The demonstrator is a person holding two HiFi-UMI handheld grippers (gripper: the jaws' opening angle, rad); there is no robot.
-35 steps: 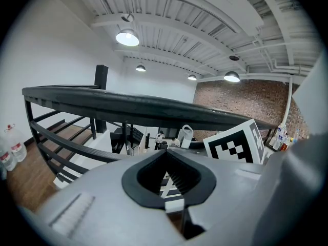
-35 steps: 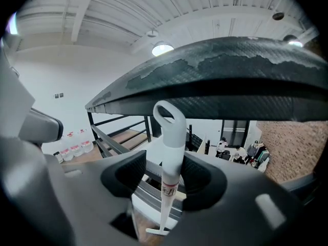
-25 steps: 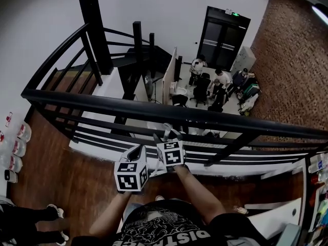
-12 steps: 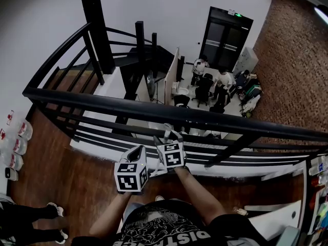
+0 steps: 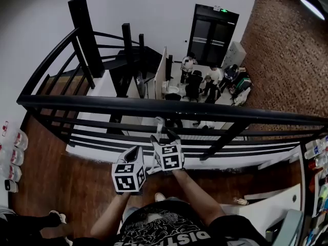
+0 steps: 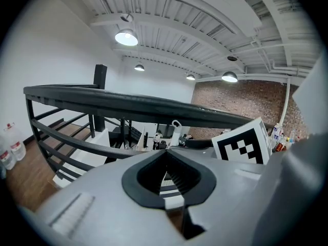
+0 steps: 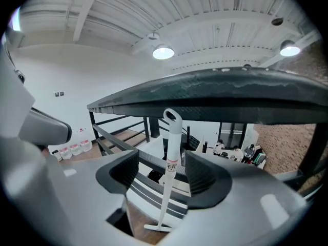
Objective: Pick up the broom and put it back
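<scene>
You see a white broom (image 7: 172, 137) with what looks like a red-edged label (image 7: 171, 164), framed by black railing (image 7: 215, 94), brown plank floor (image 5: 66, 173) and reddish brick wall (image 5: 287, 60).

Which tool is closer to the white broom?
Right. The right tool has the broom handle standing between its open jaws, with gaps on both sides. The left tool is off to the left, away from the handle.

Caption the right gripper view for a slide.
Open jaws, not touching it, frame the white long-handled broom standing by the black metal railing.
</scene>
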